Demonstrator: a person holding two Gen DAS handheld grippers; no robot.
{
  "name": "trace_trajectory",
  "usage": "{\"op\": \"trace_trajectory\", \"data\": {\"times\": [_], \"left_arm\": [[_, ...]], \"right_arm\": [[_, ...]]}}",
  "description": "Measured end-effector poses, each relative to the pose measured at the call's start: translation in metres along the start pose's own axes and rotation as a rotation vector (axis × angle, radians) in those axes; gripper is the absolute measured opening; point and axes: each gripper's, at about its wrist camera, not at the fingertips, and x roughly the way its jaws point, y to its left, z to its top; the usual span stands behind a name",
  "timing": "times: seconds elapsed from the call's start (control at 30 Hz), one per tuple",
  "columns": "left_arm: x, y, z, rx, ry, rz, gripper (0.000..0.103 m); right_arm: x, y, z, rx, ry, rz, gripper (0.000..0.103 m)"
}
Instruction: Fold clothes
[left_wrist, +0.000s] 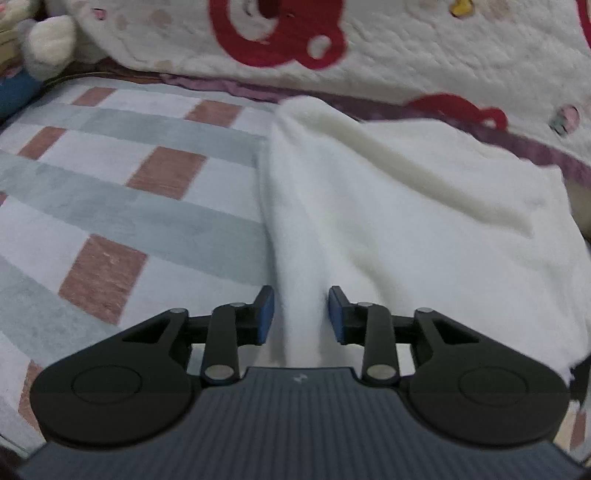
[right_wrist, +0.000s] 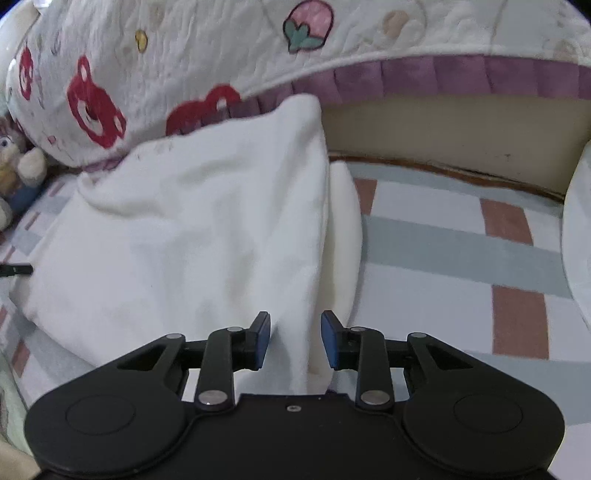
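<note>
A thick white fleece garment (left_wrist: 388, 221) lies on the checked bed sheet (left_wrist: 110, 206), its far end resting against a quilt. In the left wrist view my left gripper (left_wrist: 301, 314) hangs low over the garment's near left edge. Its blue pads (left_wrist: 266, 314) stand apart, a ridge of fleece runs between them, and a thin gap shows beside the left pad. In the right wrist view the same garment (right_wrist: 192, 229) fills the left half, and my right gripper (right_wrist: 295, 339) straddles its near right edge. Those jaws are also apart, with the fleece fold between them, not pinched.
A white quilt with red bears and a purple frill (right_wrist: 122, 70) is heaped along the far side. Plush toys (right_wrist: 22, 166) sit at the far left. A cream bed frame panel (right_wrist: 461, 133) closes the back right. A white rounded object (right_wrist: 578, 236) rises at the right edge.
</note>
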Motion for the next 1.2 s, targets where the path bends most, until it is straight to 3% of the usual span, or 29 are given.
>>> {"op": "trace_trajectory", "data": {"times": [0.13,0.27,0.37,0.43,0.47,0.5,0.53,0.57,0.6,0.63,0.7,0.77,0.87,0.93,0.97,1.03,1.1,1.2], "left_arm": [[0.011,0.01,-0.001,-0.05,-0.07,0.003,0.049],[0.028,0.03,-0.003,-0.216,-0.031,-0.098,0.05],[0.033,0.038,-0.004,-0.261,-0.018,-0.143,0.054],[0.036,0.036,-0.004,-0.245,-0.013,-0.155,0.054],[0.037,0.035,-0.005,-0.235,-0.01,-0.161,0.052],[0.037,0.033,-0.005,-0.219,-0.008,-0.165,0.047],[0.035,0.03,-0.006,-0.198,-0.019,-0.152,0.02],[0.031,0.027,-0.007,-0.173,-0.039,-0.122,0.009],[0.027,0.023,-0.006,-0.148,-0.054,-0.103,0.009],[0.024,0.019,-0.004,-0.124,-0.063,-0.098,0.009],[0.019,0.012,-0.002,-0.087,-0.069,-0.095,0.009],[0.019,0.007,-0.003,-0.087,-0.039,-0.087,0.009],[0.018,0.004,-0.006,-0.078,0.005,-0.026,0.016],[0.016,0.013,-0.006,-0.12,0.021,-0.009,0.041],[0.014,0.018,-0.006,-0.151,0.031,-0.006,0.044],[0.006,0.033,-0.01,-0.238,0.066,-0.039,0.049],[0.003,0.048,-0.017,-0.357,0.132,-0.094,0.052],[0.004,0.061,-0.022,-0.465,0.193,-0.195,0.054]], "right_arm": [[0.017,0.0,0.005,0.037,-0.002,-0.004,0.039],[0.036,-0.003,0.021,0.073,-0.002,0.023,0.039],[0.053,-0.006,0.037,0.104,-0.022,0.03,0.039],[0.056,-0.009,0.047,0.136,-0.092,0.128,0.027],[0.052,-0.008,0.052,0.138,-0.143,0.18,0.01],[0.043,-0.005,0.056,0.14,-0.203,0.198,0.009],[0.033,-0.003,0.058,0.151,-0.262,0.214,0.009],[0.02,-0.001,0.059,0.151,-0.314,0.192,0.009],[0.007,0.0,0.059,0.146,-0.365,0.164,0.008],[-0.003,0.001,0.059,0.089,-0.388,0.065,0.008],[0.0,-0.005,0.053,-0.045,-0.326,-0.124,0.007],[0.023,-0.011,0.04,-0.097,-0.19,-0.206,0.007],[0.035,0.001,0.022,-0.124,-0.139,-0.258,0.01],[0.038,0.007,0.013,-0.109,-0.122,-0.288,0.02],[0.035,0.008,0.01,-0.104,-0.121,-0.307,0.025],[0.027,0.009,0.003,-0.089,-0.127,-0.318,0.031],[0.008,0.005,-0.002,-0.007,-0.151,-0.311,0.044],[-0.025,-0.01,-0.025,0.203,-0.196,-0.25,0.052]]}}
